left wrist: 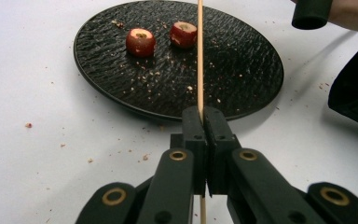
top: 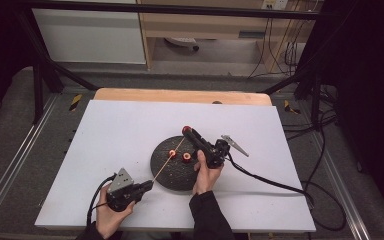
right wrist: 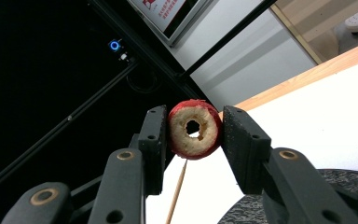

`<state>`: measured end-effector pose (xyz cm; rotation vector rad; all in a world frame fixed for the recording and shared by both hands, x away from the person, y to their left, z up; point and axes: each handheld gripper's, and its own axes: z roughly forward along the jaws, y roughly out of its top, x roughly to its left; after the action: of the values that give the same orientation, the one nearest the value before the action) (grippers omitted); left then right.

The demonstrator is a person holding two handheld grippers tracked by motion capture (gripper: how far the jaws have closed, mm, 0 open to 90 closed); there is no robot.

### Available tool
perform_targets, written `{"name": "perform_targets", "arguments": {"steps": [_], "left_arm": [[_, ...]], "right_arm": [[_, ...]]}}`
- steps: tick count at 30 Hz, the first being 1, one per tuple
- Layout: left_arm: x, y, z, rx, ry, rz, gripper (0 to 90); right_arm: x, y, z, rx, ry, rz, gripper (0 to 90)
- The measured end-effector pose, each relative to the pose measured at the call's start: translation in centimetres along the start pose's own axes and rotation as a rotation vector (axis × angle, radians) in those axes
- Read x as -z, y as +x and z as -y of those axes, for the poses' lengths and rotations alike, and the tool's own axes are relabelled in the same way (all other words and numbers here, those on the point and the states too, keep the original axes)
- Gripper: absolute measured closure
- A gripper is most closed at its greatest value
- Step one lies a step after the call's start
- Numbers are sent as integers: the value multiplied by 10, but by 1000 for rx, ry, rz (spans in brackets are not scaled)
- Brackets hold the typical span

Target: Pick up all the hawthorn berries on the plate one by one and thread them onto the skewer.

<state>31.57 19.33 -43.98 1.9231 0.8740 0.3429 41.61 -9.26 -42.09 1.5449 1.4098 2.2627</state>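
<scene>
— Left claw (top: 149, 186), what does it hold?
— It is closed on the thin wooden stick (top: 167, 161), which leans over the black plate (top: 166, 177) with two fruit pieces (left wrist: 140, 42).
— And the right claw (top: 186, 130)?
— It grips one cored red fruit piece (right wrist: 195, 129) above the plate's far edge.

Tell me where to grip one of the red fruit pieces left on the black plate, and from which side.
Grip a fruit piece across its red rounded sides, coming from above. It sits cored end up on the plate, so this should keep the hole free for the skewer.
</scene>
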Motion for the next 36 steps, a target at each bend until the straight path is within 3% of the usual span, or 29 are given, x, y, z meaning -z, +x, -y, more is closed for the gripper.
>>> {"name": "perform_targets", "arguments": {"steps": [6, 12, 19, 28, 36], "left_arm": [[-2, -4, 0, 8, -11, -14, 882], [-8, -10, -1, 45, -26, -24, 882], [-12, -13, -5, 63, -43, -31, 882], [-21, -20, -14, 53, -47, -37, 884], [-29, -22, -30, 91, -58, -49, 884]], "right_arm": [[0, 0, 2, -10, 2, -6, 618], [0, 0, 3, -15, -6, -6, 618], [0, -1, 5, -21, -10, -12, 619], [2, 1, 2, -14, -13, -17, 620], [2, 1, 6, -20, 0, -21, 622]]}}
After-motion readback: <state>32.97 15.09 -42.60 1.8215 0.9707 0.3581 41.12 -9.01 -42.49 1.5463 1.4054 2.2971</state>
